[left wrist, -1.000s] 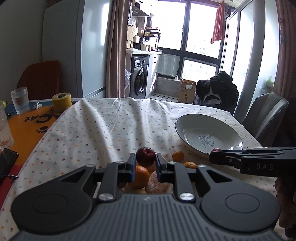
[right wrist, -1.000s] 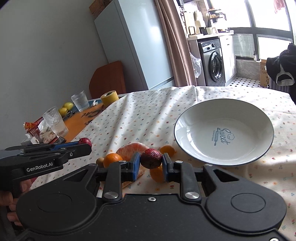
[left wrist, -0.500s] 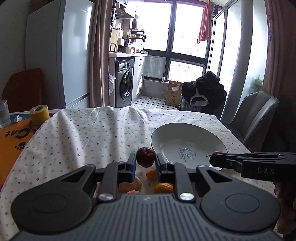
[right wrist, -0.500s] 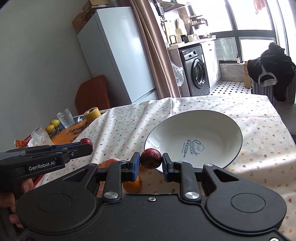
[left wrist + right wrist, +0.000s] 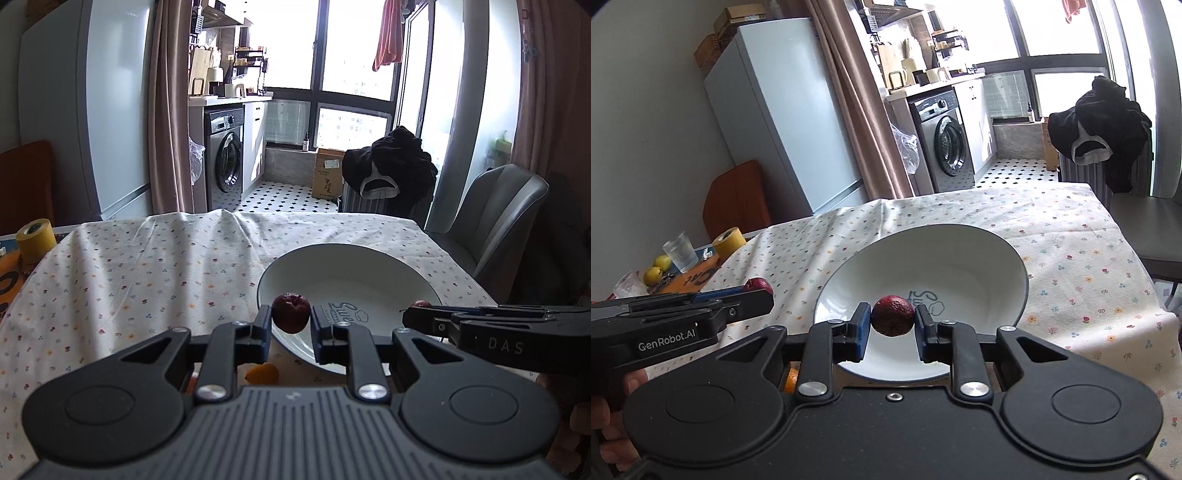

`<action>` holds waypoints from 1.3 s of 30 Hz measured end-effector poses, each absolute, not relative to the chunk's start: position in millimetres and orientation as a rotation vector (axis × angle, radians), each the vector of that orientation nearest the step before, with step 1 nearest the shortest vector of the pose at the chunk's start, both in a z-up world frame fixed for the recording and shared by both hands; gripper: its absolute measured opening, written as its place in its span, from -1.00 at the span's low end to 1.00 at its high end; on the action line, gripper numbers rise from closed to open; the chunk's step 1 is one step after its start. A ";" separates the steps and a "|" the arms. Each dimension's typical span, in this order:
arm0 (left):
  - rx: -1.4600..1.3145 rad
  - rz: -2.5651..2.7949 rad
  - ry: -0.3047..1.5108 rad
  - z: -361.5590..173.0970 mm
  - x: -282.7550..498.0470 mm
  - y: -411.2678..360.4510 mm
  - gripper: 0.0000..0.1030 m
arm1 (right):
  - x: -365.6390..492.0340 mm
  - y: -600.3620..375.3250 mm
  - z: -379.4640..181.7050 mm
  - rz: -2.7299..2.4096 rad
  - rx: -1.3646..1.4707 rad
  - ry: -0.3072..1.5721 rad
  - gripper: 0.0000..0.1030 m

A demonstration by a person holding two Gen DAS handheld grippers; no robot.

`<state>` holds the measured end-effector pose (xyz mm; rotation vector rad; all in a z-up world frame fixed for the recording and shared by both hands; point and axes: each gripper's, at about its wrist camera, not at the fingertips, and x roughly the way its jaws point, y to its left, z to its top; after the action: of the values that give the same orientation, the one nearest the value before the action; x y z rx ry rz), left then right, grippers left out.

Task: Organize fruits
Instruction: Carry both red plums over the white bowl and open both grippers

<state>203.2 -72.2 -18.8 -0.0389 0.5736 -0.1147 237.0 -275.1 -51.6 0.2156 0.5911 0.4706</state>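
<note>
Between right gripper [image 5: 893, 320] pads: red fruit [image 5: 893, 314].

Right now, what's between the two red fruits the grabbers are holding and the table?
The white plate. In both wrist views, the left gripper's apple and the right gripper's dark red fruit hang above it.

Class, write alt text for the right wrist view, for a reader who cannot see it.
The right gripper holds a dark red fruit above a white plate on a floral tablecloth. At left, the left gripper holds another red fruit; a kitchen lies behind.
</note>
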 end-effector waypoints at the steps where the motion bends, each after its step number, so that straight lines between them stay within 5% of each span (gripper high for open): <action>1: -0.039 -0.117 0.577 -20.2 206.7 -74.5 -0.61 | 239.5 -276.2 -53.8 0.467 0.217 0.596 -0.54; 30: -0.019 -0.167 0.631 -45.5 240.7 -89.9 -0.53 | 269.6 -268.5 -82.9 0.440 0.175 0.639 -0.53; 35: -0.003 -0.156 0.625 -35.6 228.3 -81.7 -0.51 | 266.4 -266.7 -77.6 0.444 0.185 0.628 -0.34; 37: 0.000 -0.151 0.623 -32.6 222.7 -78.4 -0.37 | 263.5 -268.5 -74.0 0.441 0.193 0.618 -0.16; 39: 0.008 -0.137 0.619 -30.3 216.6 -75.0 0.02 | 258.4 -270.7 -70.1 0.422 0.196 0.612 -0.08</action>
<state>216.6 -75.0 -30.3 0.0080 0.6191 -0.1366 258.4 -270.7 -70.1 0.1958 0.6119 0.4222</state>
